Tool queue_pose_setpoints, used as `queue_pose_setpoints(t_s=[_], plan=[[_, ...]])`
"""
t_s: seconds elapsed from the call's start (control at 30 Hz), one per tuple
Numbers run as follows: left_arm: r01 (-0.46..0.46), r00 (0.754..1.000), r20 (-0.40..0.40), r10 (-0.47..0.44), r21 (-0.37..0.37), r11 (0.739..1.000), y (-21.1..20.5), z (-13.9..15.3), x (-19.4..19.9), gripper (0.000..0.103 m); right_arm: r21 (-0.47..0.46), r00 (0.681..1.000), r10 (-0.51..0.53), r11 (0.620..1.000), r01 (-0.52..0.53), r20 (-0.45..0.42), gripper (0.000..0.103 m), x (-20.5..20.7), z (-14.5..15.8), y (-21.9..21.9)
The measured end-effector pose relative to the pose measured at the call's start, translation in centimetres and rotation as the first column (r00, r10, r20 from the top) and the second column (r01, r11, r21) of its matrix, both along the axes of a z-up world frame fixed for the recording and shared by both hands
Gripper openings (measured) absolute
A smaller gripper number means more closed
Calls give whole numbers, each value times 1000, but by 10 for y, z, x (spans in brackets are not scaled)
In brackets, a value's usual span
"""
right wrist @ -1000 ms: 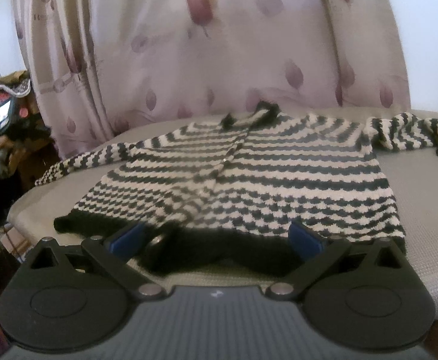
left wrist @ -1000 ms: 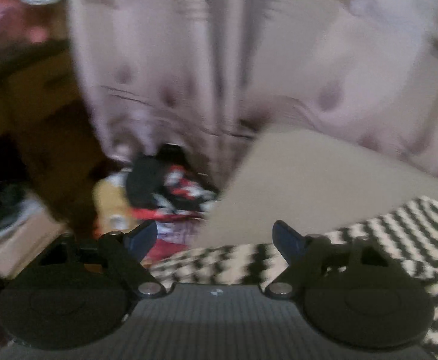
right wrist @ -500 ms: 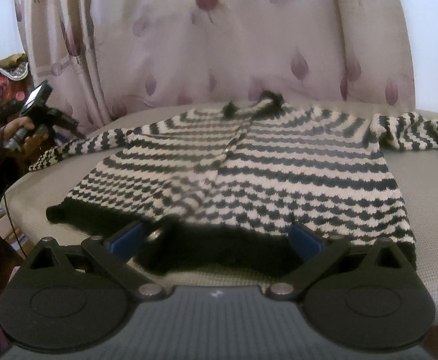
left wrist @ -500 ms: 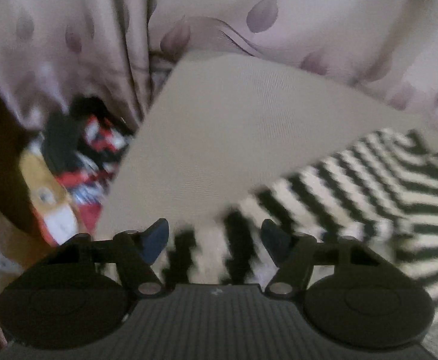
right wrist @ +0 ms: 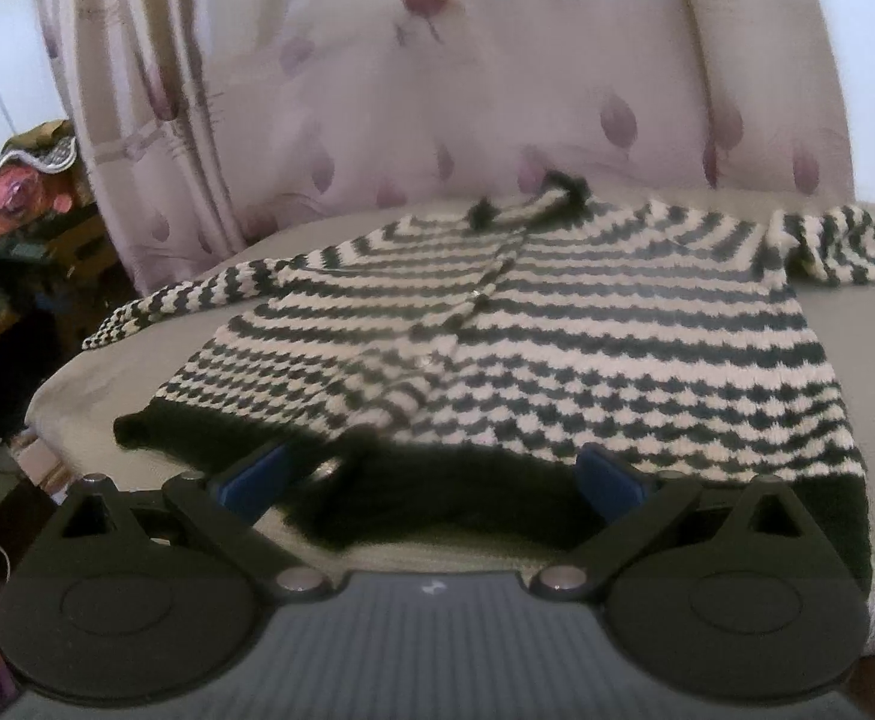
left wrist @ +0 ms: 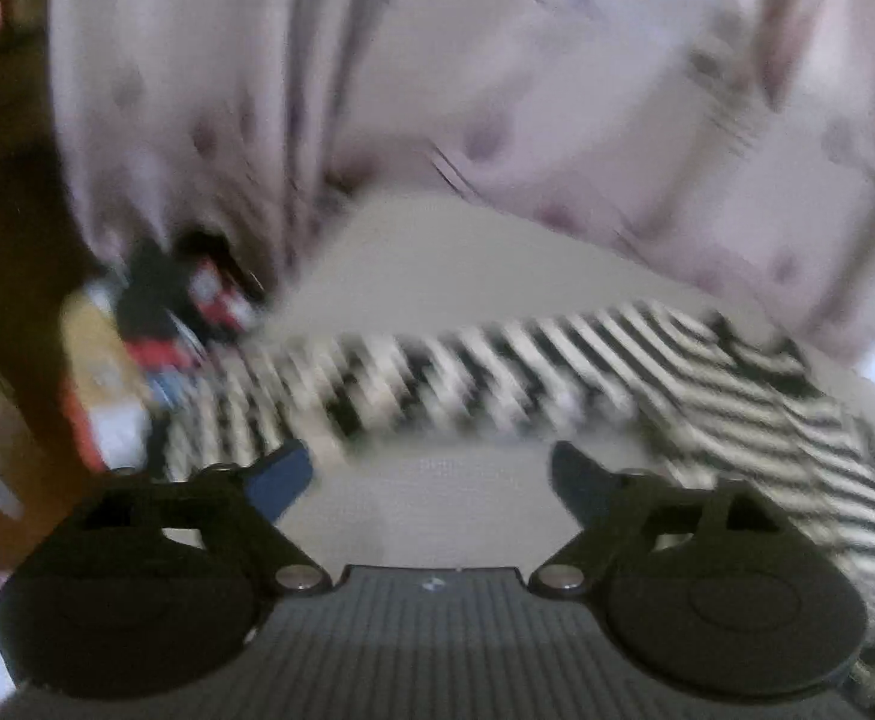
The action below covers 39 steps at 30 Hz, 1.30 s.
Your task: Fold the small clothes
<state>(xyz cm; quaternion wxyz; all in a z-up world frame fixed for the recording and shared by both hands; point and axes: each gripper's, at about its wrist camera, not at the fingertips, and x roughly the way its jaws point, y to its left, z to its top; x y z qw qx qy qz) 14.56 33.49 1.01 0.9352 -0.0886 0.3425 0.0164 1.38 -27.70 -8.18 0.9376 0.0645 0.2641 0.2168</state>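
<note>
The left tool (left wrist: 431, 471) has just let its jaws spread wide and empty, backing off the cardigan's left sleeve (left wrist: 437, 372), now straightened on the worktop (right wrist: 857, 324), while the right tool (right wrist: 431, 474) hovers wide and empty at the cardigan (right wrist: 557, 336) hem, so folding can begin.

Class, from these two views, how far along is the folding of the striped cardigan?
Done: the cardigan lies spread flat on the table, both sleeves out. In hand: nothing; the left gripper, jaws just opened, hangs empty near the left sleeve; the right gripper is open at the hem. Left: every fold.
</note>
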Motion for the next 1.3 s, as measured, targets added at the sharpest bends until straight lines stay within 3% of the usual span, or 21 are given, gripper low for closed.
queue_pose_setpoints(t_s=[0.03,0.1,0.17,0.23,0.3,0.37,0.53,0.7,0.8,0.9,0.97,1.0,1.1,1.17,1.2,1.23,1.3], plan=[[8,1000,18,-9,65,998,1,4,18,95,-2,1000,1,1000,-1,7,103,-1,1,1],[68,997,12,-71,127,990,1,6,53,96,-6,1000,-6,1000,6,17,103,-3,2,2],[127,990,-76,-122,58,990,11,-2,96,92,-12,1000,-16,1000,16,8,103,-4,1,3],[135,984,-114,-134,-1,991,18,-13,124,74,-27,1000,-25,999,24,-8,103,-2,-1,3],[167,975,-155,-158,52,985,15,-28,145,74,-41,999,-39,998,39,-20,103,1,-2,2],[207,961,-207,-184,97,973,12,-42,157,66,-42,998,-52,998,51,-33,103,4,-4,0],[235,924,-329,-195,84,968,26,-61,167,59,-44,996,-66,997,64,-52,103,12,-7,-1],[204,908,-360,-217,-74,976,38,-54,131,42,-51,997,-48,998,45,-54,103,16,-10,6],[256,905,-305,-298,-171,951,32,-43,77,41,-39,999,-33,999,32,-39,103,14,-8,5],[302,908,-255,-334,-156,940,9,-37,4,41,-16,999,-38,999,38,-35,103,12,-9,1],[329,888,-231,-397,-282,901,-4,-49,-46,46,5,998,-43,999,43,-40,103,12,-11,-2],[326,881,-246,-405,-305,895,-12,-58,-63,47,16,998,-44,999,45,-43,103,12,-12,-4],[316,901,-220,-375,-261,912,-29,-74,-108,45,31,998,-41,999,42,-39,103,12,-13,-5],[267,930,-172,-325,-291,919,-25,-68,-122,47,35,999,-25,999,26,-34,103,10,-10,-4],[241,948,-139,-287,-274,931,-23,-61,-125,56,36,1000,-15,999,16,-26,103,9,-8,-3],[214,964,-108,-243,-227,950,-23,-51,-123,72,34,1000,-9,999,10,-15,103,6,-6,-3],[115,991,-53,-122,-111,987,-20,-28,-107,86,28,1000,-6,1000,6,8,103,2,-3,-2]])
